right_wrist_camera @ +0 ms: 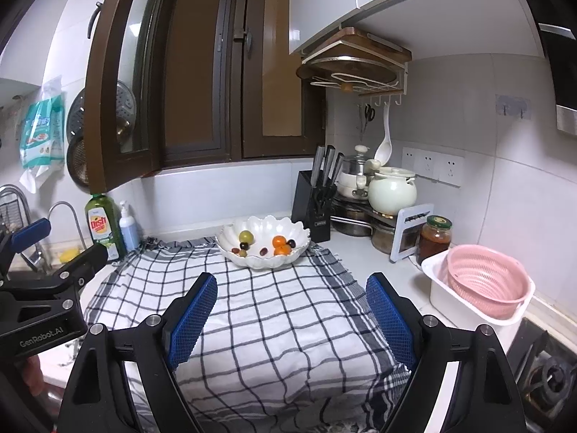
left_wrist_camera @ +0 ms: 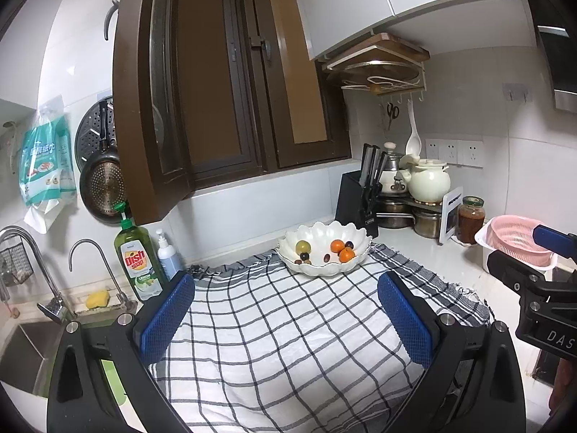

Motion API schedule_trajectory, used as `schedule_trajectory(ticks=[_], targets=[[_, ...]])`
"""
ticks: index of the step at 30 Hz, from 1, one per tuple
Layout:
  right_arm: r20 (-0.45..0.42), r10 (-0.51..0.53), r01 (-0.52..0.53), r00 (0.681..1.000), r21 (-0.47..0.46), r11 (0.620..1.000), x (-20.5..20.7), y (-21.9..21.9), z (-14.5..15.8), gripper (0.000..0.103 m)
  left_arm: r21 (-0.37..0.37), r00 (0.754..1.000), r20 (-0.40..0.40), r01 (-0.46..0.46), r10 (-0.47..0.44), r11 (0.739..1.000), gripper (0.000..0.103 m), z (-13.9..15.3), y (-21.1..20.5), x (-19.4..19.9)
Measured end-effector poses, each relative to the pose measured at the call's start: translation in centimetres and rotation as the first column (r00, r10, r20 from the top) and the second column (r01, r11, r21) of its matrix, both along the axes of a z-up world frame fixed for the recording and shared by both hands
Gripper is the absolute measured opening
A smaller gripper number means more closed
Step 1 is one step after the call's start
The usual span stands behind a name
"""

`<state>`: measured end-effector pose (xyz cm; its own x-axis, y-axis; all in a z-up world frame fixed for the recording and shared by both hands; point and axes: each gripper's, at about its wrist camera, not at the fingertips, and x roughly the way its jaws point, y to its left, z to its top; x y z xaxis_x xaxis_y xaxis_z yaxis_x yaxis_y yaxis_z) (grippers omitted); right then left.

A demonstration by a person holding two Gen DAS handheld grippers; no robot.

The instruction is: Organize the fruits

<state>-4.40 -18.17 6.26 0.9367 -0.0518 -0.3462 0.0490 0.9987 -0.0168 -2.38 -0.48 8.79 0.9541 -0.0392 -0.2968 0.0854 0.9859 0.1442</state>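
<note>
A white scalloped bowl (left_wrist_camera: 324, 227) (right_wrist_camera: 267, 222) stands at the far edge of a checked cloth (left_wrist_camera: 288, 332) (right_wrist_camera: 285, 310). In it lie two small oranges (left_wrist_camera: 342, 249) (right_wrist_camera: 280, 245), a green fruit (left_wrist_camera: 302, 247) (right_wrist_camera: 246, 235) and several dark grapes (left_wrist_camera: 304, 256) (right_wrist_camera: 291, 243). My left gripper (left_wrist_camera: 285, 283) (right_wrist_camera: 75, 236) hovers open over the cloth, short of the bowl, with nothing between its blue pads. My right gripper (right_wrist_camera: 292, 278) (left_wrist_camera: 512, 245) is beside it on the right, also open and empty, pointing at the bowl.
A pink colander (right_wrist_camera: 483, 281) (left_wrist_camera: 515, 241) sits in a white tub (right_wrist_camera: 443, 288) at the right. Behind are a jar (right_wrist_camera: 434, 238), a knife block (right_wrist_camera: 313, 213) and pots. Dish soap (left_wrist_camera: 139, 259), a faucet and a sink (left_wrist_camera: 25, 353) lie left. A stove burner (right_wrist_camera: 551, 375) is at the near right.
</note>
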Motion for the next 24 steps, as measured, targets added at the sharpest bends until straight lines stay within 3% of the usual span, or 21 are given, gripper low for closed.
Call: schedule_trajectory(ticks=[24], targets=[[-0.012, -0.003, 0.003, 1.000, 0.004, 1.000, 0.17, -0.50, -0.25, 0.086, -0.002, 1.000, -0.002, 0.017, -0.017, 1.000, 0.103, -0.07, -0.73, 0.19]])
